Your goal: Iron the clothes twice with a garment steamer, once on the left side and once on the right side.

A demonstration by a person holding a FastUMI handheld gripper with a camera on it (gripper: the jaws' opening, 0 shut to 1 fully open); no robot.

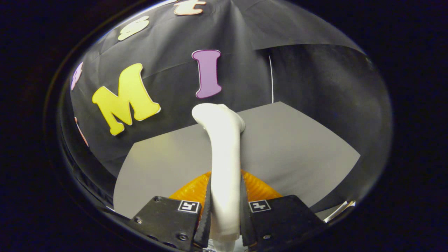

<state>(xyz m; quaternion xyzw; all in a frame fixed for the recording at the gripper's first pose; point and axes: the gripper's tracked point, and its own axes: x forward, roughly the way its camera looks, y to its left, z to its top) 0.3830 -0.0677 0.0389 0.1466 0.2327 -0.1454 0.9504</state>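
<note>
grip: the gripper [225, 206] is clenched on the steamer [224, 164], one finger pressed to each side of its white handle
steamer: upright between the fingers, its bent head beyond them, near the far edge of the grey sheet [297, 147] and pointing away toward the wall [168, 56]
orange part: a ribbed orange piece [260, 187] sits low behind the handle, just ahead of the fingers; whether it belongs to the steamer or lies on the sheet, I cannot tell
clothes: not to be made out from here, so both passes look yet to be done
risk, slip: the handle is smooth and round, held by two narrow fingers only; a quick swing could let it twist or slide in the hold
risk, aim: the head faces the wall, so steam could go onto the cloth backdrop instead of the garment
risk, side: with no garment in sight, left and right passes may be misjudged
surface: flat grey sheet, matt, bare around the steamer
room: black cloth booth wall behind, a fold and a thin pale line [271, 77] at the corner, darker panel [325, 87] beside it
</note>
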